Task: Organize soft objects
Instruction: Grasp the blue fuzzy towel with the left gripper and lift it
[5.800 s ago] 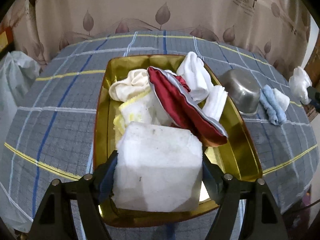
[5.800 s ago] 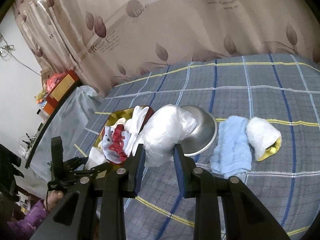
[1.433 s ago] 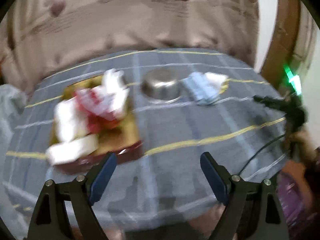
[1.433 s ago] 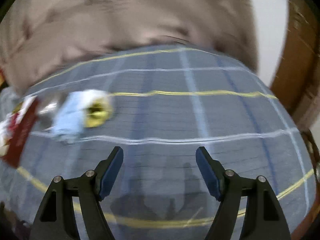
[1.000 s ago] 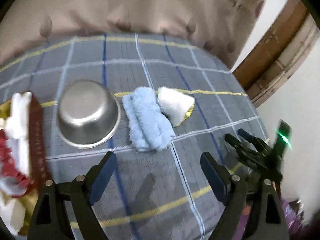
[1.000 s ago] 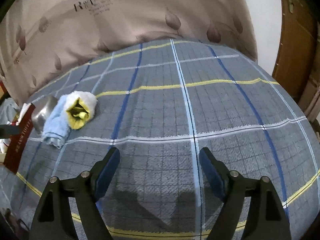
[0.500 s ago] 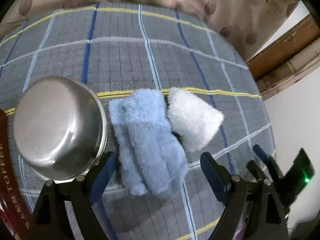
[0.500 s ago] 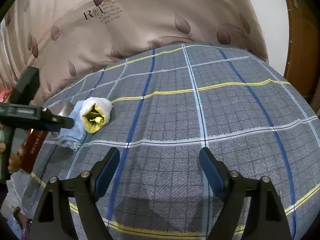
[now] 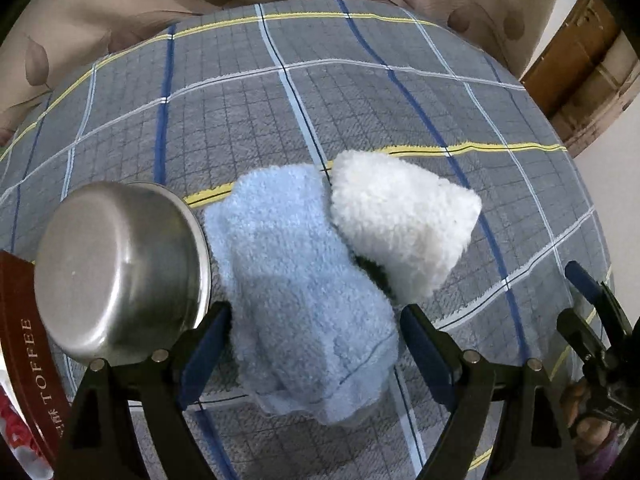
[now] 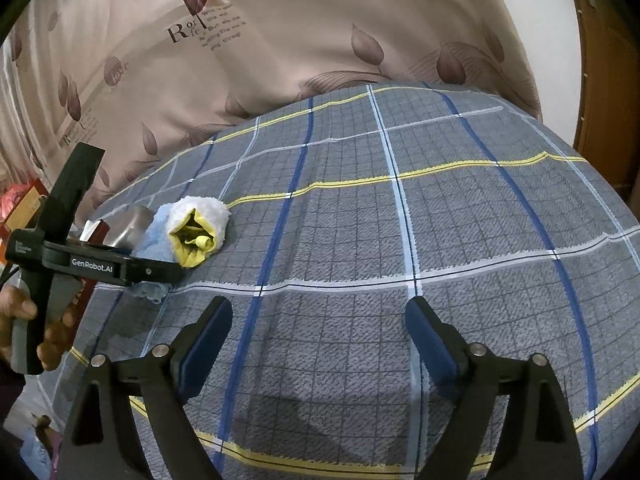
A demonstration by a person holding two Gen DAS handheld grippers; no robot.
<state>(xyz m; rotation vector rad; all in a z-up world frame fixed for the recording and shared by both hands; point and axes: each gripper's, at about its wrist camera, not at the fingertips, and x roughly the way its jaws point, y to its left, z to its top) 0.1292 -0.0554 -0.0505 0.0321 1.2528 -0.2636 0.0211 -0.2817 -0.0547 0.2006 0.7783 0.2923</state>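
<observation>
Closer now: left tool [image 9: 314, 344] open astride blue towel [image 9: 296, 280]; plaid cloth [image 10: 360, 240], leaf curtain [image 10: 260, 40] behind.

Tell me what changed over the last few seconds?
Both tools let go of their white bundles; these went into the gold tin. The left gripper then swung right and came down over the blue towel, fingers open on either side, not yet closed. The right gripper moved off, open over bare bedspread. The steel bowl, blue towel and white mitt stayed put.
</observation>
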